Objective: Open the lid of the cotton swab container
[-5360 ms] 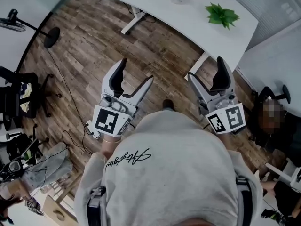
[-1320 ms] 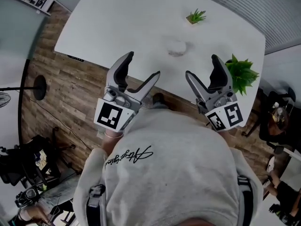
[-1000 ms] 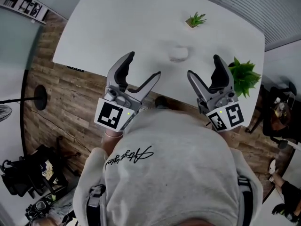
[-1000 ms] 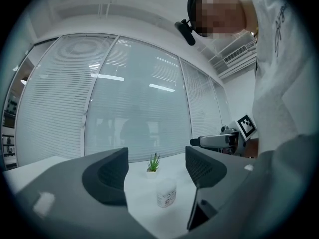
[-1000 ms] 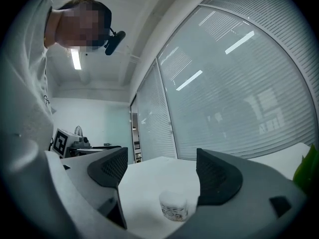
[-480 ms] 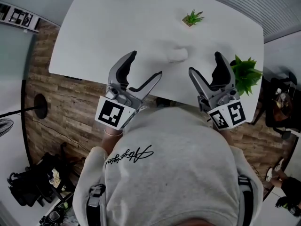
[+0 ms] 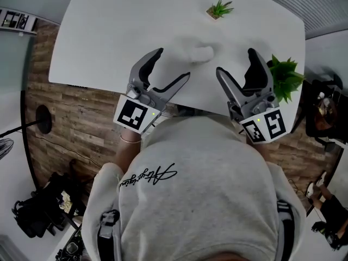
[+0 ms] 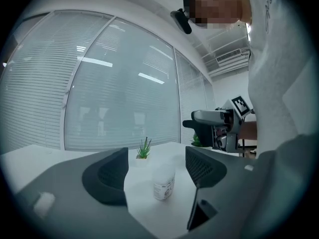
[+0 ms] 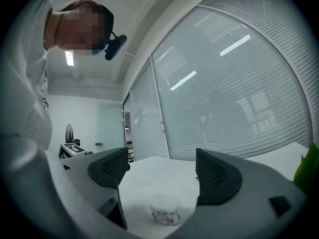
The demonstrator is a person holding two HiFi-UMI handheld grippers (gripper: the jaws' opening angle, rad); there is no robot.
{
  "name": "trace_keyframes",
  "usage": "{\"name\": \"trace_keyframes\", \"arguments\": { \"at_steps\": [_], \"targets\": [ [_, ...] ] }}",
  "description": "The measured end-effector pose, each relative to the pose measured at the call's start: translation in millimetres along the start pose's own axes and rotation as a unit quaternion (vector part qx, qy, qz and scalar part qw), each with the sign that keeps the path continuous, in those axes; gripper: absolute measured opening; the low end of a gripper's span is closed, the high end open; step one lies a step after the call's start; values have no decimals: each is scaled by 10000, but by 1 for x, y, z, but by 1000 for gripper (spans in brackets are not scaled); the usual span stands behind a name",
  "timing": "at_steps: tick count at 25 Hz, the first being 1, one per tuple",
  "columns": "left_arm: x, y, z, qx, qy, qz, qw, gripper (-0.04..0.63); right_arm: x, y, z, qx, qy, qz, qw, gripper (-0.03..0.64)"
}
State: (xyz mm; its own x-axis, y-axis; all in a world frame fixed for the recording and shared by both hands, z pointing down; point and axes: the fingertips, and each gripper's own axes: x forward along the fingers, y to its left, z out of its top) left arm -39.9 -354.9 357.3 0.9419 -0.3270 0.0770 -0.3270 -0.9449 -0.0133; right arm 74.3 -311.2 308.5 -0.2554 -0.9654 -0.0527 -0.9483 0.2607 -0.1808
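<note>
– Looking down at the white table (image 7: 109, 31), where does the cotton swab container (image 7: 200, 53) stand?
– Upright near the middle of the tabletop, a little beyond both tools and between them. Nothing touches it, and its lid (image 9: 164, 201) looks closed.
– What about the left gripper (image 7: 172, 64)?
– It is released, with its jaws spread wide and nothing in them. Its own view shows the container in the gap, but farther off and apart from the jaws.
– And the right gripper (image 7: 236, 61)?
– It is the same: jaws well apart and empty. The container sits ahead of it, low in the gap.
– Is anything else on the table?
– A small plant (image 7: 218, 8) sits at the far side, beyond the container. A larger leafy plant (image 7: 284, 76) is at the right edge, just beside the right gripper.
</note>
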Motion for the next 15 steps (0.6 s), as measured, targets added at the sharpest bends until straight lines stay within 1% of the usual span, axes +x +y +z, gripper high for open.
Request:
{"name": "trace_keyframes", "arguments": {
  "at_steps": [3,8,15],
  "targets": [
    [8,-3,-12,27,142,-119,9998,345,-2,-1,1,25,3,-35,10000,408],
    [23,-9,-33,193,399,-348,9984,345,-8,-1,-5,64,87,-119,9999,408],
    [41,-14,-61,261,771,-636,9946,345,-16,-1,-9,103,120,-246,9996,408]
  ]
}}
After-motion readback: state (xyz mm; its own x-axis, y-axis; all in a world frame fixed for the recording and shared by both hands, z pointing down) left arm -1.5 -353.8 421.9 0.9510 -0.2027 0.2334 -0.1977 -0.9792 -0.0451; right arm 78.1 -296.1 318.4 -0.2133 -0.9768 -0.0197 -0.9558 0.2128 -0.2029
